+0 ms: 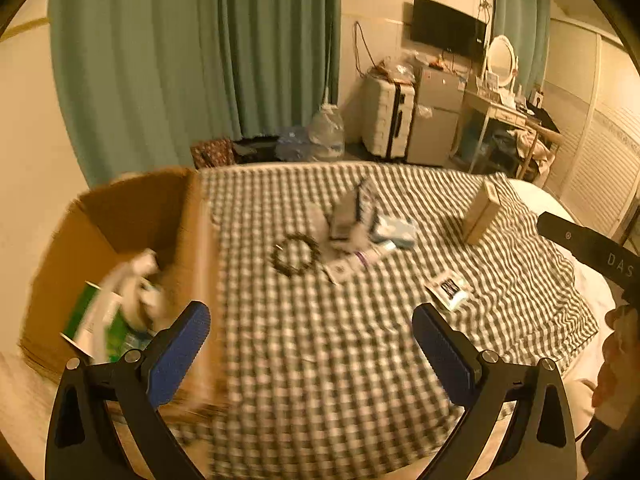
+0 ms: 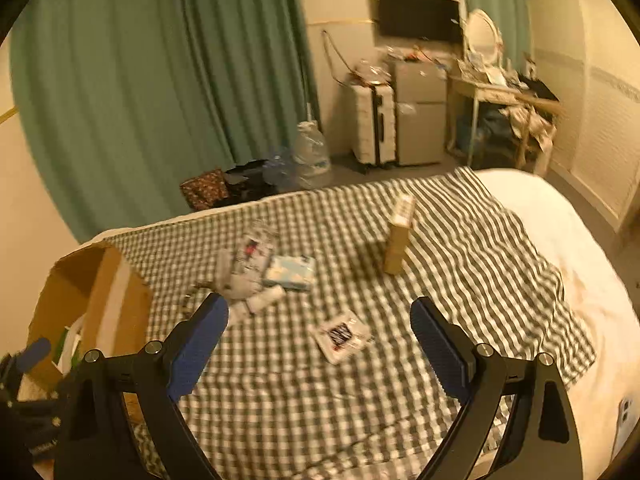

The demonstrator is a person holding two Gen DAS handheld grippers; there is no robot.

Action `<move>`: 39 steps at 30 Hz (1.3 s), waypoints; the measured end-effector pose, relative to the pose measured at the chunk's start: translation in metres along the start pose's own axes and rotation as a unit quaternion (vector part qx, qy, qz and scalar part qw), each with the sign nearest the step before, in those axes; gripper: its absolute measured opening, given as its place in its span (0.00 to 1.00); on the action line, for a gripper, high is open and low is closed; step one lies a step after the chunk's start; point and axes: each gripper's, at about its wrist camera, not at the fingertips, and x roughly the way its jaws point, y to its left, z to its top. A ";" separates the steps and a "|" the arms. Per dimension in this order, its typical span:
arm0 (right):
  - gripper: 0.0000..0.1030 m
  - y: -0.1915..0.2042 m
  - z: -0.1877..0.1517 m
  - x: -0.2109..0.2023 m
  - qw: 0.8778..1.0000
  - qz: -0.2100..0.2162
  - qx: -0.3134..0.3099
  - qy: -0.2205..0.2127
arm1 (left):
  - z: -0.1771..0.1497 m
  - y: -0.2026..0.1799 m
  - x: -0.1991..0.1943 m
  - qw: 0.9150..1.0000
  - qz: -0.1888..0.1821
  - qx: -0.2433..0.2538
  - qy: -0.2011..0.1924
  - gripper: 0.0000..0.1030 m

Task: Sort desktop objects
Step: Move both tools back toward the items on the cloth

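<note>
Hovering wide open and holding nothing, the left gripper (image 1: 310, 344) and right gripper (image 2: 318, 346) are waiting above the checked cloth (image 1: 320, 360); a green pack (image 1: 94, 322) is already lying in the cardboard box (image 1: 132, 216) (contents blurred). Beyond, a flat packet (image 2: 340, 336), black ring (image 1: 295, 254), cluttered pile (image 2: 260, 272) and upright carton (image 2: 398, 236) are awaiting sorting.

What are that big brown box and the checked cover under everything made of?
The box looks like plain corrugated cardboard: matte brown walls with folded flaps. The checked cover appears to be woven fabric, probably cotton, since it wrinkles and drapes softly; the blur leaves the weave unclear.
</note>
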 end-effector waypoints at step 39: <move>0.90 -0.083 0.026 0.226 0.998 -0.063 0.011 0.019 | 0.013 -0.071 0.262 0.996 0.024 0.066 0.056 0.90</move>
